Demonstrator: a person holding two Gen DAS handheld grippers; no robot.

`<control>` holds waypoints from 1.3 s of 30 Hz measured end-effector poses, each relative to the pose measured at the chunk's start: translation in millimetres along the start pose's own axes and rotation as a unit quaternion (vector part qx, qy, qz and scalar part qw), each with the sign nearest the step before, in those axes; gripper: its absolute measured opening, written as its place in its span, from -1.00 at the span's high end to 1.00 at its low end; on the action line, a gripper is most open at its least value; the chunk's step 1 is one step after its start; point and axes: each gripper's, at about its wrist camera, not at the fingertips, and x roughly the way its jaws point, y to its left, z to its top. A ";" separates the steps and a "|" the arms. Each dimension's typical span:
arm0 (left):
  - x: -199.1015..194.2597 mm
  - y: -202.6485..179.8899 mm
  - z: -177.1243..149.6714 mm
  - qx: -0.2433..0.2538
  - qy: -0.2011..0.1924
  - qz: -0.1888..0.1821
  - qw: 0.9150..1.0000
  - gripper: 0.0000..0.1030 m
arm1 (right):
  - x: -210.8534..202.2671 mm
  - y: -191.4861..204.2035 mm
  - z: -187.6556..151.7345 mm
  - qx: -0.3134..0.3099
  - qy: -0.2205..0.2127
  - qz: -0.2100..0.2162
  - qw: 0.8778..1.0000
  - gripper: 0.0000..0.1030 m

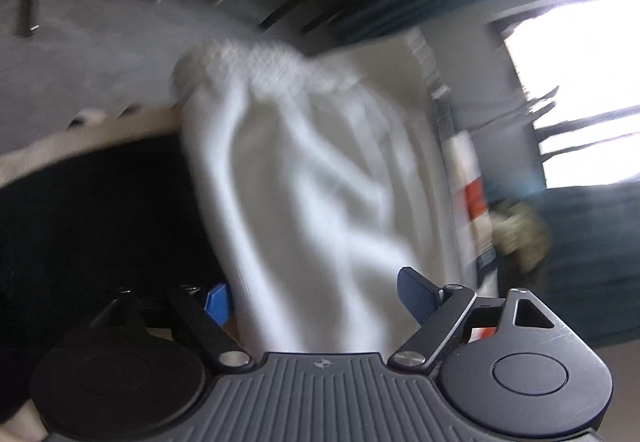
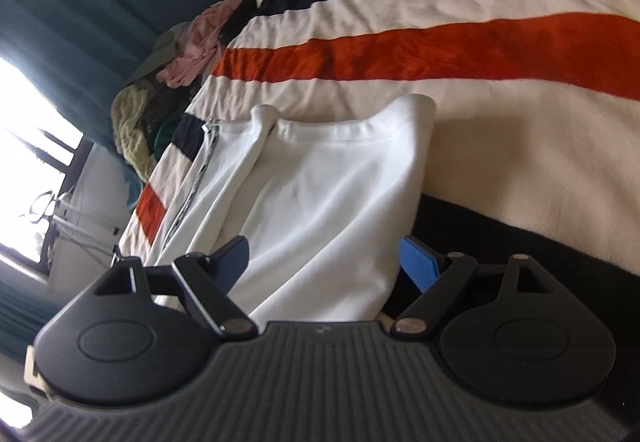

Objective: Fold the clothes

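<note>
Lying on a striped blanket [image 2: 480, 53], a white zip-up top [image 2: 320, 181] appears partly folded: in the right wrist view its body is doubled over itself with the ribbed hem showing at the far end and the zipper [image 2: 196, 177] running down one side. By that look the first folds are made, but the bundle is loose and wrinkled, so squaring it up probably remains. A heap of other clothes [image 2: 168, 93] near the blanket's far corner suggests more garments are waiting.

The right gripper [image 2: 332, 262] has its blue pads spread wide, one on either side of the near end of the top, with cloth passing between them; no pinch on the fabric can be seen. The left gripper [image 1: 316, 298] is likewise spread around the white cloth, which runs away from it in long creases. Its picture is blurred, so whether either pad touches the fabric cannot be told, though no squeeze shows. Both tools point down toward the bed, close over the garment's near edge.
</note>
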 end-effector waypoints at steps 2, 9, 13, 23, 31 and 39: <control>5.1 -3.2 0.2 0.014 -0.001 -0.007 1.000 -0.48 | 0.9 -6.3 1.9 0.023 0.009 0.020 0.999 -0.66; 23.0 8.2 4.8 -0.031 0.005 0.083 0.996 0.09 | 2.3 -27.6 13.4 0.089 0.017 0.043 0.995 -0.65; 16.3 14.7 7.0 -0.069 -0.032 0.064 0.995 0.41 | 8.7 -60.1 29.3 0.152 0.018 0.026 0.988 -0.59; 9.8 13.0 17.7 -0.046 -0.080 0.035 0.995 0.77 | 54.0 -68.6 48.5 0.174 0.008 -0.010 0.985 -0.16; -2.4 -2.8 16.4 0.006 -0.108 0.001 0.994 0.84 | 47.7 -42.3 50.4 0.132 -0.047 0.022 0.990 0.89; -15.6 -65.7 29.3 0.091 -0.142 -0.052 0.984 0.87 | 14.0 -11.4 66.2 0.100 -0.091 0.056 0.989 0.89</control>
